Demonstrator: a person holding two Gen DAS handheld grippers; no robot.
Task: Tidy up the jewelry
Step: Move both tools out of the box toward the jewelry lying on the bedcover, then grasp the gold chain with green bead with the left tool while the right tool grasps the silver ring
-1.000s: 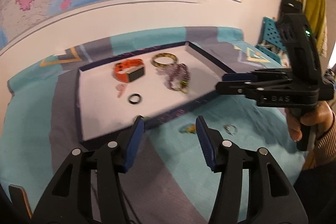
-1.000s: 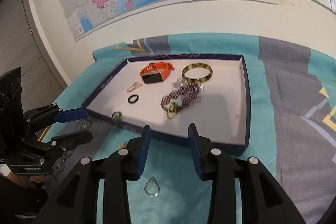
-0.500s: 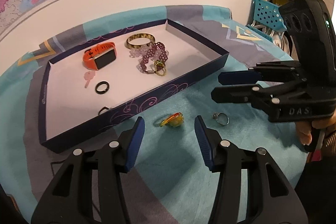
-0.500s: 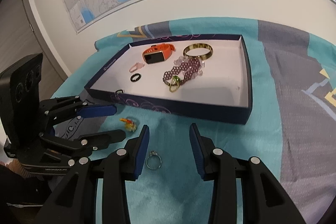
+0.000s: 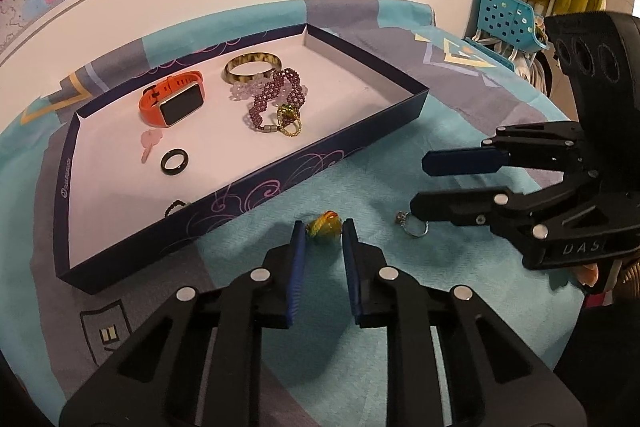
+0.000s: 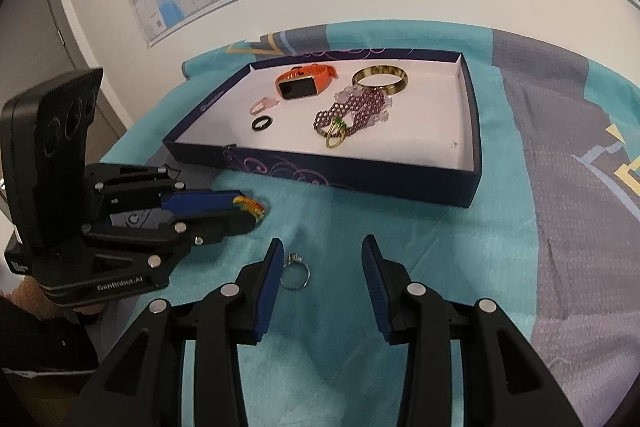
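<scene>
Jewelry tray (image 5: 340, 151): yellow-orange ring (image 5: 323, 223) between narrowed left gripper (image 5: 322, 231) tips, contact unclear; right view showed it half hidden. Right gripper (image 6: 322, 259) wide, empty.

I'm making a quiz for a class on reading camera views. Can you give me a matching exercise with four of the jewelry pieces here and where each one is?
Things:
1. orange watch
2. black ring
3. silver ring
4. yellow ring

Places:
A. on the cloth, by the right gripper's left fingertip
B. in the tray, near its far wall
C. between the left gripper's fingertips
D. in the tray, nearer than the watch

Pairs: 1-B, 2-D, 3-A, 4-C
</scene>
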